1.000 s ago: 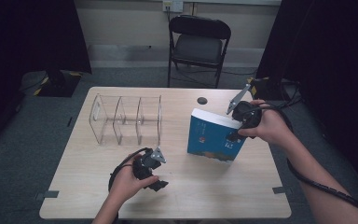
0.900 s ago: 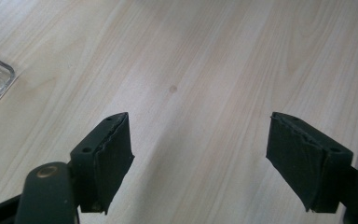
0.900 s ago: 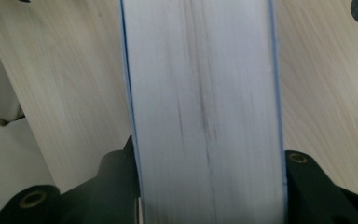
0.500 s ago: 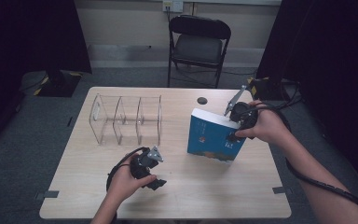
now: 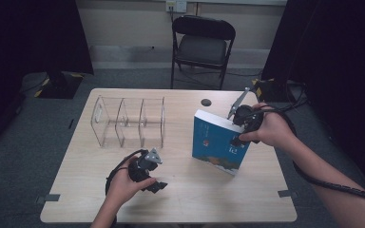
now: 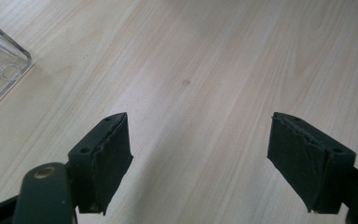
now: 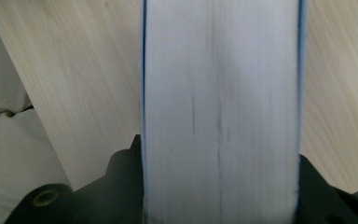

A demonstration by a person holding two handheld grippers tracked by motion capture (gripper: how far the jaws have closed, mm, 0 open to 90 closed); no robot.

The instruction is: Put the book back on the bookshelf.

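A thick blue-covered book [image 5: 218, 142] stands tilted on its edge on the right half of the wooden table [image 5: 195, 199]. My right gripper [image 5: 240, 137] is shut on the book's right side, and its jaws have just closed a little tighter. In the right gripper view the white page block [image 7: 219, 107] runs up between the two jaws. My left gripper [image 5: 153, 179] rests near the table's front, left of the book, open with nothing between its fingers [image 6: 102, 158]. A clear acrylic divider rack [image 5: 128, 121] stands at the back left; its corner [image 6: 0, 70] lies left of the left gripper's jaws.
A small black round object [image 5: 206, 102] lies near the far table edge. A black folding chair [image 5: 202, 42] stands behind the table. Cables trail from both grippers. Bare wood lies between the rack and the book.
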